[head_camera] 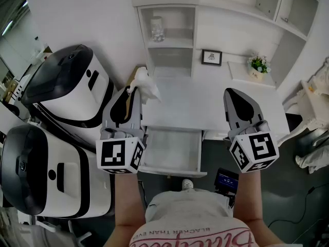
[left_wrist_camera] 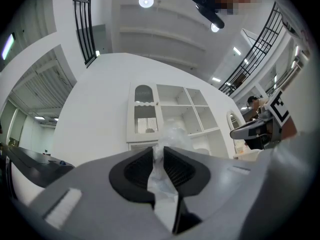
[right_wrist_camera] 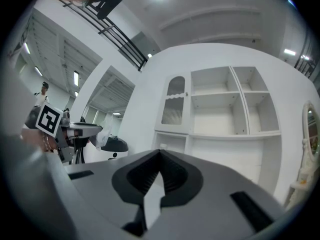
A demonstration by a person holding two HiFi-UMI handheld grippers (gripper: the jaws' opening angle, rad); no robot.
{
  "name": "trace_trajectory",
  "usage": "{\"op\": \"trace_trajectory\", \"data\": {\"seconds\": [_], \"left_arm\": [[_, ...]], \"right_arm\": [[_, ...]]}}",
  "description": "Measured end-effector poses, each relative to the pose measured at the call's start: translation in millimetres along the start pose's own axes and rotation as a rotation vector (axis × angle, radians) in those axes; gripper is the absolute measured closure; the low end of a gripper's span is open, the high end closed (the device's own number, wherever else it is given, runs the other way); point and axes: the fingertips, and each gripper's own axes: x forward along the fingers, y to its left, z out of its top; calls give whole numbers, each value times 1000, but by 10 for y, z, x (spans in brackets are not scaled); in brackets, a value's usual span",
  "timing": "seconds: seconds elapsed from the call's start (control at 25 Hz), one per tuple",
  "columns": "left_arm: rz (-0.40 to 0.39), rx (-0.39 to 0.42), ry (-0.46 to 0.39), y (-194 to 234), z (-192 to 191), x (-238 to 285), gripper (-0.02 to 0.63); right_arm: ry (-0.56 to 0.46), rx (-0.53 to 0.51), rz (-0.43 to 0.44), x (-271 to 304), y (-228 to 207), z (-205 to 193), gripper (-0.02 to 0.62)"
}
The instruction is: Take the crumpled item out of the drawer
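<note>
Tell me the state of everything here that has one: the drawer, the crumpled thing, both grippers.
Drawer: pulled open, looks empty.
Crumpled wad: out of the drawer, pinched in the left gripper's fingers.
Left gripper: shut on the wad.
Right gripper: shut, nothing held.

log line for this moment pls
left claw: shut on crumpled item, clear of drawer | right claw: shut, empty | drawer: open
</note>
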Motion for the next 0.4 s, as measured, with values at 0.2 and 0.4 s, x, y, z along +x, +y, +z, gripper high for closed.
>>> {"op": "trace_trajectory", "data": {"seconds": [0.2,0.4], "left_arm": [[3,1,-5,-34,26,7,532],[-11,7,-9,-85,43,39,532]], "right_arm": [[-2,0,-3,-24,-35,5,589],[-3,1,-5,-34,-78,15,589]]}}
